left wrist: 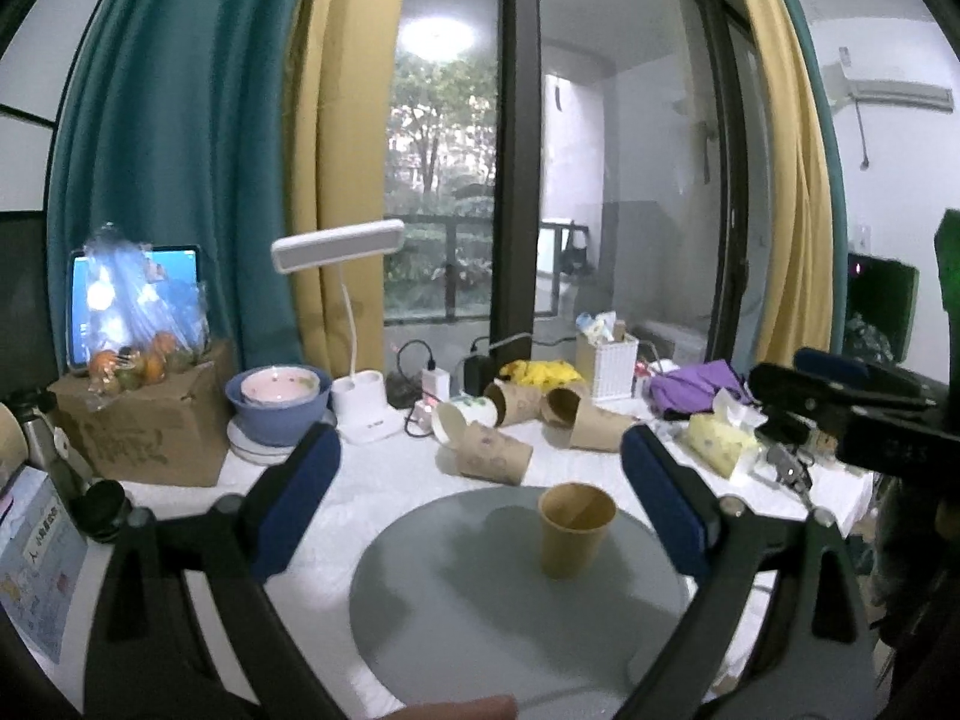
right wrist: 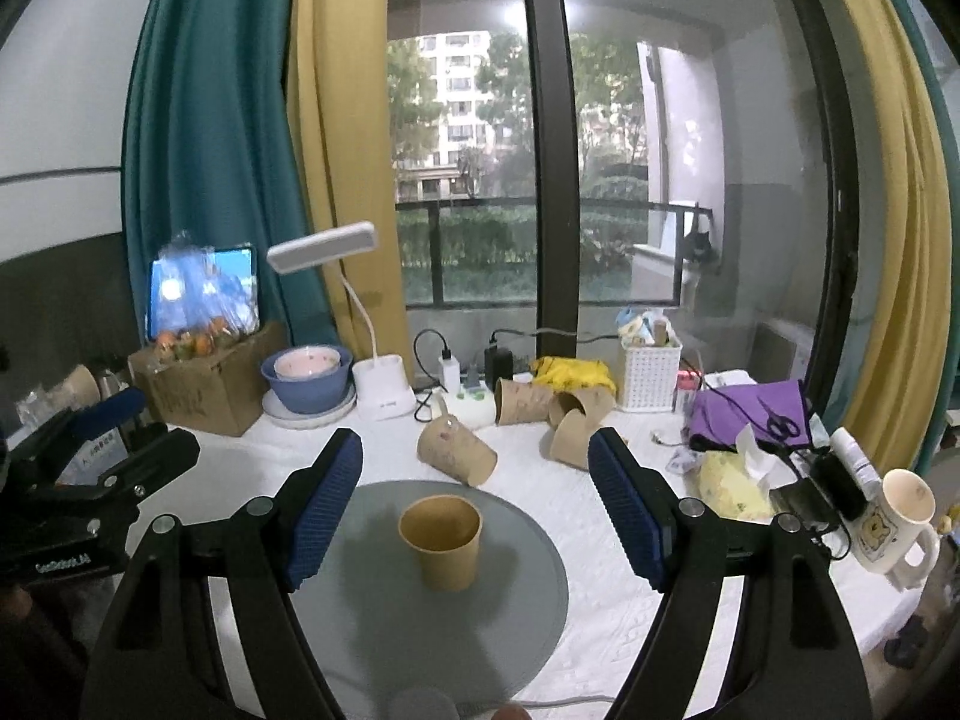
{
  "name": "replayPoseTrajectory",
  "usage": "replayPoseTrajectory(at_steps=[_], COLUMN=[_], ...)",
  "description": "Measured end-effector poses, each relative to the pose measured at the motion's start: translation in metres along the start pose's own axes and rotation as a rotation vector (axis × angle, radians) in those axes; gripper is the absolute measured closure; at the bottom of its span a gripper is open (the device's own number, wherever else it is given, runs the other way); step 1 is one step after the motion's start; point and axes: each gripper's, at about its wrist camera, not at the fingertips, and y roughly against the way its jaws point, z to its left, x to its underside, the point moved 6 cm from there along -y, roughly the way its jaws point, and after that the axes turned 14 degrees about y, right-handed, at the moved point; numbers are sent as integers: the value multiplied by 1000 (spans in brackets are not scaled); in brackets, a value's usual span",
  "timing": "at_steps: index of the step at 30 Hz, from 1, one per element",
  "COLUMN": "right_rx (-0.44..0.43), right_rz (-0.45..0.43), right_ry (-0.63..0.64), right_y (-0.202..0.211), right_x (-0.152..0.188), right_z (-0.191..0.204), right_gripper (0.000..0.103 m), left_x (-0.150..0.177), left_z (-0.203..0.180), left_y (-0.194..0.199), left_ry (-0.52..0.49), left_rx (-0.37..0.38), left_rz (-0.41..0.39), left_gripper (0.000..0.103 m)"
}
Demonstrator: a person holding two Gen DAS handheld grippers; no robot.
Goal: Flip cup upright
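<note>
A brown paper cup [left wrist: 575,529] stands upright, mouth up, on a round grey mat [left wrist: 456,612] on the white table. It also shows in the right wrist view [right wrist: 443,540] near the mat's middle [right wrist: 372,618]. My left gripper [left wrist: 480,507] is open and empty, its blue pads wide apart, with the cup ahead and to the right between them. My right gripper [right wrist: 477,507] is open and empty, the cup standing ahead between its pads. Neither gripper touches the cup. The right gripper shows at the right edge of the left wrist view [left wrist: 840,402].
Several brown paper cups [left wrist: 495,453] lie on their sides behind the mat, also in the right wrist view [right wrist: 457,453]. Behind them stand a white desk lamp [left wrist: 360,402], stacked bowls [left wrist: 279,402], a cardboard box [left wrist: 144,426], a white basket [right wrist: 651,372], tissues [right wrist: 735,480] and a mug [right wrist: 900,519].
</note>
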Motion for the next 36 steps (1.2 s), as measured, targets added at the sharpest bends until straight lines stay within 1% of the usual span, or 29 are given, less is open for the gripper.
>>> replayPoseTrajectory(at_steps=[9,17,22,36], right_rx=[-1,0,1,-4], right_rz=[11,17,19,28], right_ry=[-24,-24,-24,-19], right_y=[-2,-2,-3,-7], right_x=[7,8,10,16], right_z=[-7,-7,-8,-7], right_gripper=[22,22,22,22], left_x=[-1,1,1,7], left_z=[4,4,7,9], left_y=[3,1,2,0], left_ry=[-12,-6,2,8], left_rx=[-12,-12,-15,-8], left_rz=[-32,-24,-34,-12], left_gripper=[7,7,7,7])
